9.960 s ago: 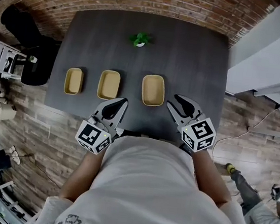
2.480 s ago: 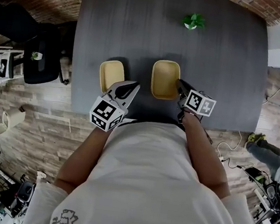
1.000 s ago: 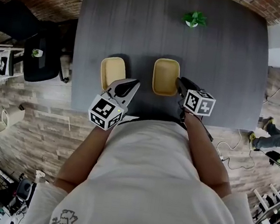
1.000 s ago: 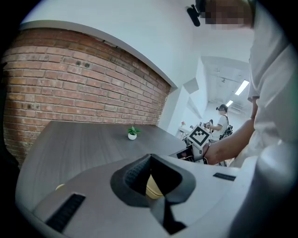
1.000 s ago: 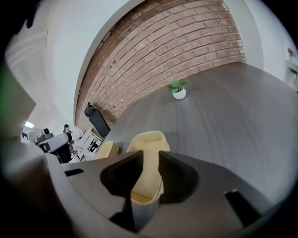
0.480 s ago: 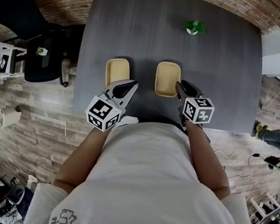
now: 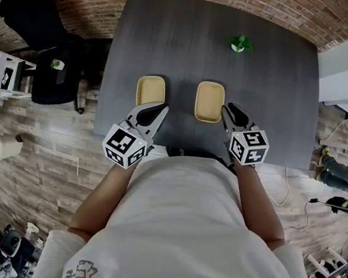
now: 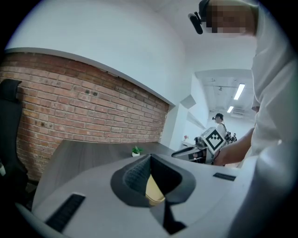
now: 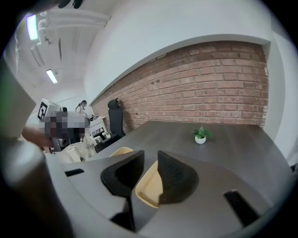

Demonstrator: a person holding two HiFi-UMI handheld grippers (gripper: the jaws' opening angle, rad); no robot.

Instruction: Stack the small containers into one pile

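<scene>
While both tools hang over the near edge of the dark grey worktop (image 7: 264,83), two small yellow containers lie on it side by side with a gap between them. The left container (image 7: 150,90) is just past the tip of the left tool (image 7: 161,108). The right container (image 7: 209,101) is just beside the tip of the right tool (image 7: 230,108), to the left of it in the head view. I cannot tell if either container has another one inside it. The left tool is shut tight. In the left gripper view its two tips touch and it holds nothing, and a bit of yellow container shows through the hole between its jaws. The right tool is loose, with its jaws apart. Its jaws have just been closing a little, but they pinch nothing. In the right gripper view the right container shows through the gap, lying flat on the worktop below. A tiny green plant (image 7: 240,43) in a white pot stands far back on the worktop, well away from the containers. A black chair (image 7: 48,77) stands off the worktop's left side. The person wears a white shirt (image 7: 181,231).
</scene>
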